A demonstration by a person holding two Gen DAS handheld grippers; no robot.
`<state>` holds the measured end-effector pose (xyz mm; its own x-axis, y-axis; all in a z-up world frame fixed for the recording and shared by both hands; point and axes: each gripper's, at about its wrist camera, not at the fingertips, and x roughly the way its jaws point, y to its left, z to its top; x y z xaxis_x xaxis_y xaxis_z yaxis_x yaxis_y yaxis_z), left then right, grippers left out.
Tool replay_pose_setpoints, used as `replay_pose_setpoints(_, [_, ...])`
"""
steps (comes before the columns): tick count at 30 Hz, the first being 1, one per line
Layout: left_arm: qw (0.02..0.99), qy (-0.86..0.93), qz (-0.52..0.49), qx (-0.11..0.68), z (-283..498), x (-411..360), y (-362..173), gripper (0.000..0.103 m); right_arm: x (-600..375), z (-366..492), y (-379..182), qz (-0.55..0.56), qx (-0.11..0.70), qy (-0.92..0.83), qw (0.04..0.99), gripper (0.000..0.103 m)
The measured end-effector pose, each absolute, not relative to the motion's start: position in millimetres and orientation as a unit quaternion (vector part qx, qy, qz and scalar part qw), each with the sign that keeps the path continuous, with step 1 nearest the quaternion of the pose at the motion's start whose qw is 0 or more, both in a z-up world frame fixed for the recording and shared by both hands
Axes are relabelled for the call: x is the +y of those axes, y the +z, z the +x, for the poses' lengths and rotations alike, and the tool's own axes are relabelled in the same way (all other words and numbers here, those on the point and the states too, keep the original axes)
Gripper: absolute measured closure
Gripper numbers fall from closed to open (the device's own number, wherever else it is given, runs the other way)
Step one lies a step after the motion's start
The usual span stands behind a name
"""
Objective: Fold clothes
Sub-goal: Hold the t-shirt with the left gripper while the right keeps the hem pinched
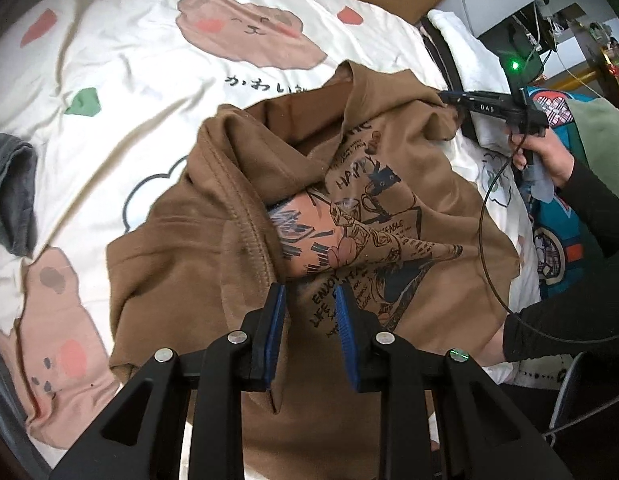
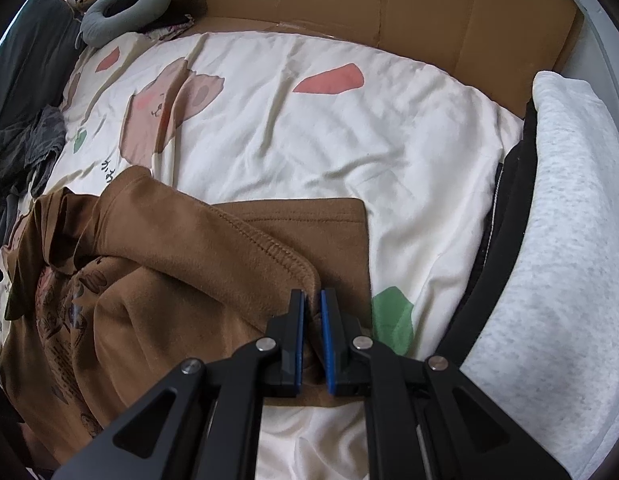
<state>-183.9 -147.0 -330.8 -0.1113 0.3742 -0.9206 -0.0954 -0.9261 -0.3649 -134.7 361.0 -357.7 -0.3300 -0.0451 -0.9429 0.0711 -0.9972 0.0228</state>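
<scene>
Lying rumpled on the bed (image 1: 121, 92), the brown printed sweatshirt (image 1: 181, 272) fills the middle of the left wrist view, its graphic panel bunched toward 3 o'clock and a stitched hem running from 11 down to 6. The right gripper (image 2: 312, 300) has its fingers pinched on a ribbed edge of the cloth, with a flat brown panel spread behind it toward 12 o'clock. The left gripper (image 1: 310, 304) hovers over the print with its fingers parted and nothing between them, though whether the tips brush the fabric is hard to judge. The cloth looks soft, thick and fleecy: light enough to lift, limp enough to sag and crease, not slippery. Seams, cuffs and the hem band offer the firmest hold. A grey and black stack (image 2: 557, 216) sits at 3 o'clock in the right wrist view.
</scene>
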Motion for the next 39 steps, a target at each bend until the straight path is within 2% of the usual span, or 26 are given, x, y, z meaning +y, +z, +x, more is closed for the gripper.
replay_pose_setpoints(14, [0.156,0.718,-0.659,-0.159,-183,-154,-360,0.077,358,-136,-360,0.582,0.020,-0.812,0.037,0.095])
replay_pose_setpoints(27, [0.198,0.683,-0.648,-0.271,-182,-172,-375,0.077,361,-134,-362,0.582,0.012,-0.812,0.038,0.095])
replay_pose_setpoints(35, [0.215,0.674,-0.645,-0.289,-184,-171,-379,0.078,360,-134,-362,0.583,0.013,-0.811,0.039,0.095])
replay_pose_setpoints(36, [0.216,0.675,-0.645,-0.286,-185,-171,-379,0.078,360,-135,-362,0.584,0.013,-0.811,0.038,0.096])
replay_pose_setpoints(38, [0.217,0.673,-0.647,-0.285,-185,-171,-380,0.090,359,-135,-363,0.584,0.013,-0.811,0.038,0.096])
replay_pose_setpoints(39, [0.216,0.672,-0.649,-0.285,-185,-171,-381,0.092,359,-135,-363,0.585,0.014,-0.810,0.038,0.095])
